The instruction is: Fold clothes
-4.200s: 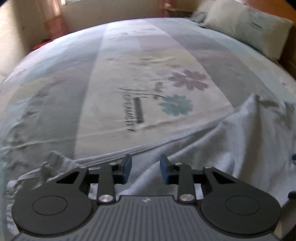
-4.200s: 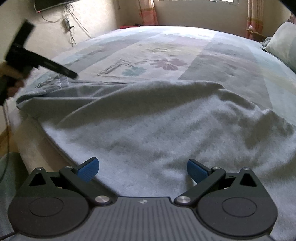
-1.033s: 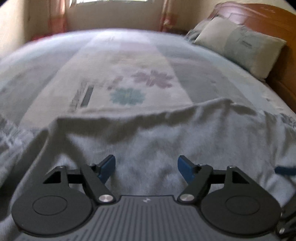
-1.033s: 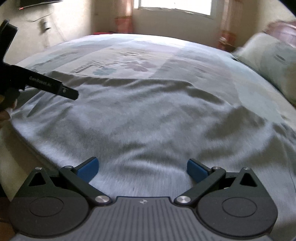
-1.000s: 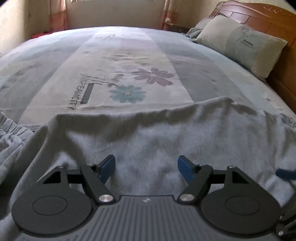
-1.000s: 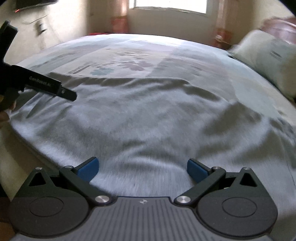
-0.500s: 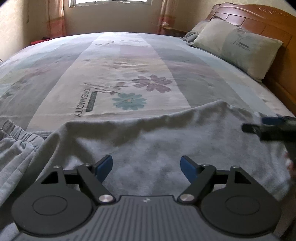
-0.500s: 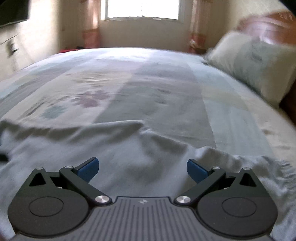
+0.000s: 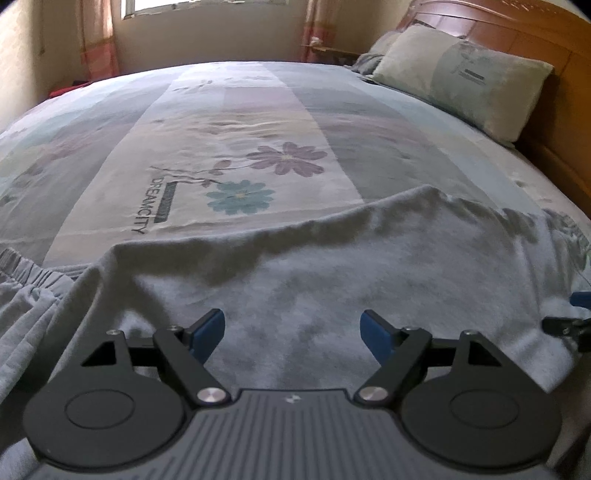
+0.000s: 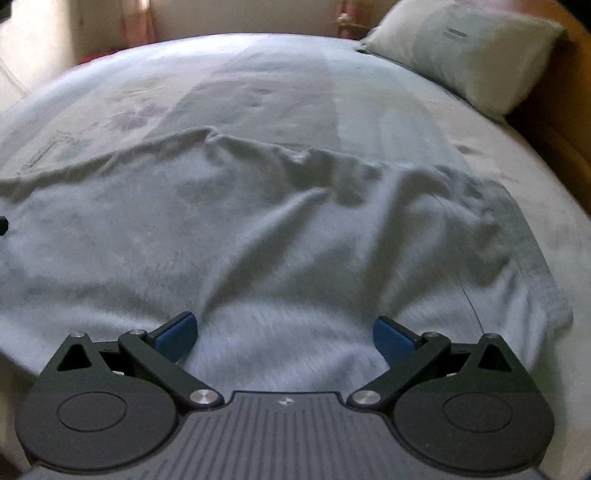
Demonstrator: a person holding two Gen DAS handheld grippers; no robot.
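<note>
The grey garment (image 9: 332,273) lay spread across the near side of the bed (image 9: 229,122), over its flowered bedsheet (image 9: 240,177). Left tongs (image 9: 293,330) and right tongs (image 10: 282,334) hovered above it, both spread, empty. A pillow (image 9: 461,74) leaned against the wooden headboard (image 9: 524,33); curtains (image 9: 98,44) flanked the window.

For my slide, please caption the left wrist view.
Open left gripper above a light grey fleece garment on a floral bedspread.
</note>
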